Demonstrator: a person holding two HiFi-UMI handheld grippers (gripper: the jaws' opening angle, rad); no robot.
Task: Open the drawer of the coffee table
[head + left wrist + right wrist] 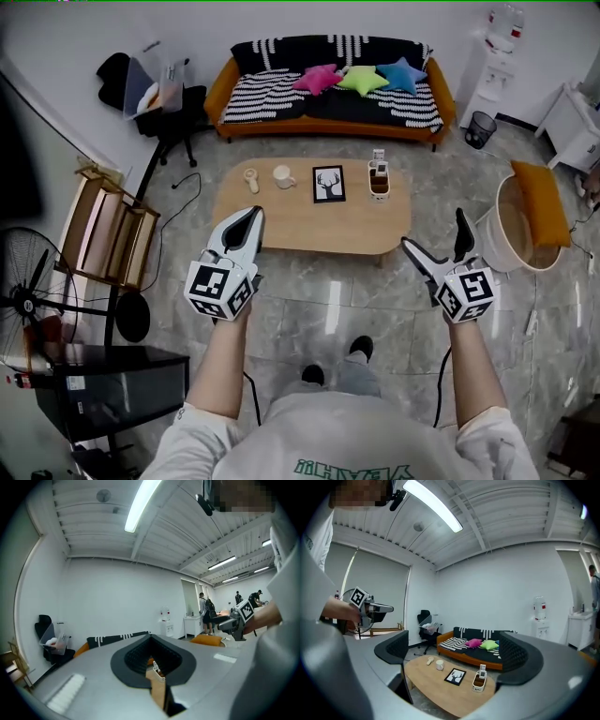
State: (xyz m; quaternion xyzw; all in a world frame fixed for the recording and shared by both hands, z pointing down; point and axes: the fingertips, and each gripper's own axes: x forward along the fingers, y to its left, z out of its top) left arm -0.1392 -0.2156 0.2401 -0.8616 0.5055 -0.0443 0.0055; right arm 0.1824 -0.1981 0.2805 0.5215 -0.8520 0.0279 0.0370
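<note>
The oval wooden coffee table (361, 227) stands on the floor ahead of me, in front of the sofa. No drawer front shows in any view. My left gripper (254, 215) is shut and empty, its tip over the table's near left edge. In its own view the pads of the left gripper (151, 638) meet, leaving a thin slit. My right gripper (437, 237) is open and empty, just off the table's near right corner. Between the spread jaws of the right gripper (454, 657) the coffee table (436, 692) shows from its right end.
On the table top sit a mug (283, 176), a framed deer picture (329, 184), an organiser box (379, 180) and a small white item (250, 177). A sofa (272, 94) stands behind it. A round tub (514, 230) is at the right, a wooden rack (105, 227) and a fan (26, 291) at the left.
</note>
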